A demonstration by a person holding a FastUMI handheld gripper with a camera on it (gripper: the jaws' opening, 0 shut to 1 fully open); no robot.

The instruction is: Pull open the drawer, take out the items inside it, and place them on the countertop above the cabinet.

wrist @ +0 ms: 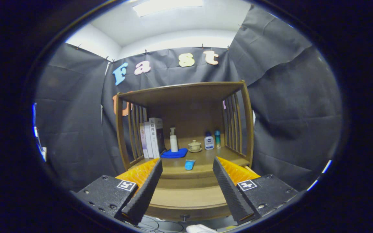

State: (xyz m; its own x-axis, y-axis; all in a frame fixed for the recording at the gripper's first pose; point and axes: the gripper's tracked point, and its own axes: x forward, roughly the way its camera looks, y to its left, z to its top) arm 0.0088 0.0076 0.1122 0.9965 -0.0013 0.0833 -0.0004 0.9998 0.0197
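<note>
Gripper view: the gripper point(187, 181) is held with its fingers spread wide apart, nothing between them. Just beyond the fingertips a small blue item point(189, 164) is seen lying on the countertop point(202, 161). The drawer point(186, 202) sits near, below the countertop, its knob point(184, 217) facing forward.

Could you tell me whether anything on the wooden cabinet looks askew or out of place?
One thing: the small blue tube lies on its side on the wooden countertop, ahead of the open gripper, while the white pump bottle behind it stands upright.
</note>
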